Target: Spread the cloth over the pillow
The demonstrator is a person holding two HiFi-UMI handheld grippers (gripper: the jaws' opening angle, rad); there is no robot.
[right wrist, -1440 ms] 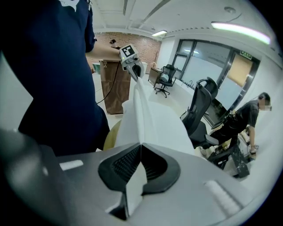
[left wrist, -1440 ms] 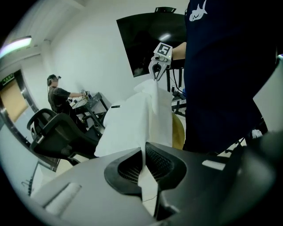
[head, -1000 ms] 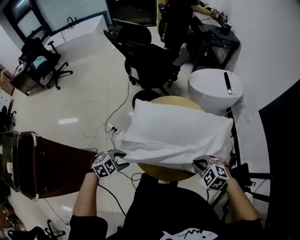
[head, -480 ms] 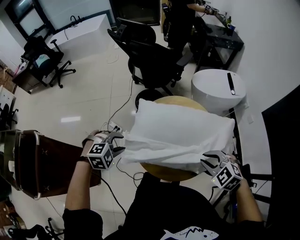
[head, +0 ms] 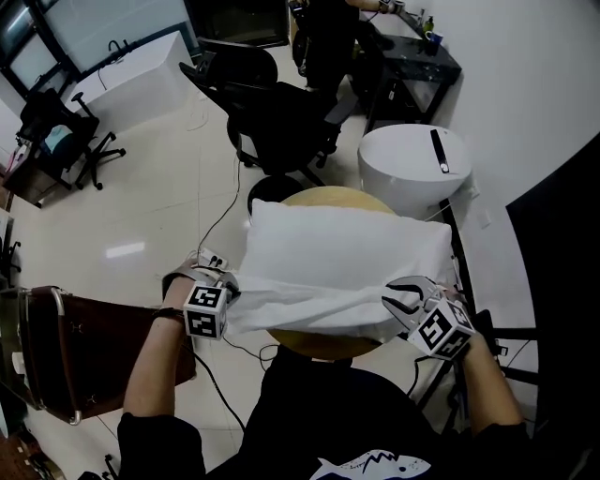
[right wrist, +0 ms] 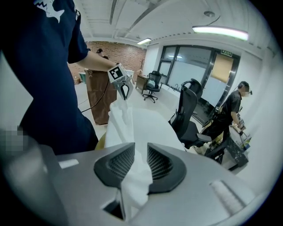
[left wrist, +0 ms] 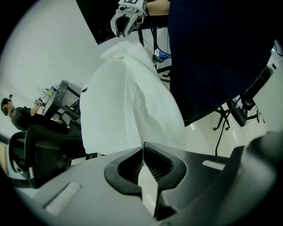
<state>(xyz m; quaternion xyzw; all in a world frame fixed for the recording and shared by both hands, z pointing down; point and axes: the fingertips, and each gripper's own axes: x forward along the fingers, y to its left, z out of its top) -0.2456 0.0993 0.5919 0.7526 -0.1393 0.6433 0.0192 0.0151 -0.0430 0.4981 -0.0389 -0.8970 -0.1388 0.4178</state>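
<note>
A white pillow (head: 349,242) lies on a round wooden table (head: 323,345). A white cloth (head: 309,305) is draped over the pillow's near edge. My left gripper (head: 228,284) is at the cloth's left corner. Its jaws have just closed, and in the left gripper view the left gripper (left wrist: 143,151) is shut on a thin fold of the cloth (left wrist: 128,101). My right gripper (head: 403,298) is at the right corner. Its jaws have just been opening. In the right gripper view the right gripper (right wrist: 140,152) stands open, with bunched cloth (right wrist: 132,187) still lying between the pads.
Black office chairs (head: 281,122) stand beyond the table. A white round cabinet (head: 412,159) is at the back right. A brown wooden piece (head: 84,347) sits at the left, with cables (head: 220,216) on the floor. A person (head: 323,28) stands at a far black desk (head: 408,66).
The left gripper swung in to the cloth's left corner and closed on it. The right gripper lifted slightly at the right corner and its jaws opened.
</note>
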